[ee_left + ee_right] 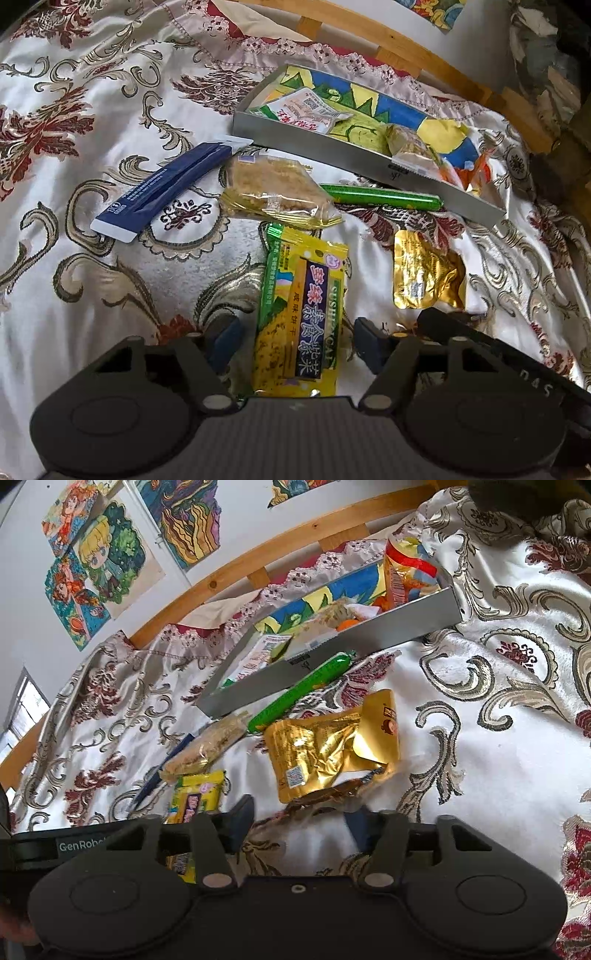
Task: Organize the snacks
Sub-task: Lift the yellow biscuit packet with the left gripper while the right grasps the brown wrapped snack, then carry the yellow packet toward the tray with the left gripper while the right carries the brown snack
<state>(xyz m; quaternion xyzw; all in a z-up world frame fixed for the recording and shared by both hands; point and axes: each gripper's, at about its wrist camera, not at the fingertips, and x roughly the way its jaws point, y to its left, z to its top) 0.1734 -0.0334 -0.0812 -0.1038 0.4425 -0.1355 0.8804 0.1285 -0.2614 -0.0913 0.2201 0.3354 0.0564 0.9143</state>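
Note:
A grey tray [332, 157] with several snacks in it lies on the patterned bedspread; it also shows in the right wrist view [332, 664]. In front of it lie a blue stick pack [162, 192], a clear-wrapped cake [277, 192], a green sausage [380, 197], a gold foil pouch [424, 273] and a yellow-green biscuit pack [303, 314]. My left gripper [297, 343] is open, its fingers on either side of the biscuit pack. My right gripper [299, 821] is open, just short of the gold pouch [325, 749] and a clear-wrapped brown snack [332, 797].
A wooden bed rail [258, 554] runs behind the tray, with drawings [99, 565] on the wall above. The left gripper's body [55, 845] sits close at the left of the right wrist view. The bedspread [92, 110] spreads out to the left.

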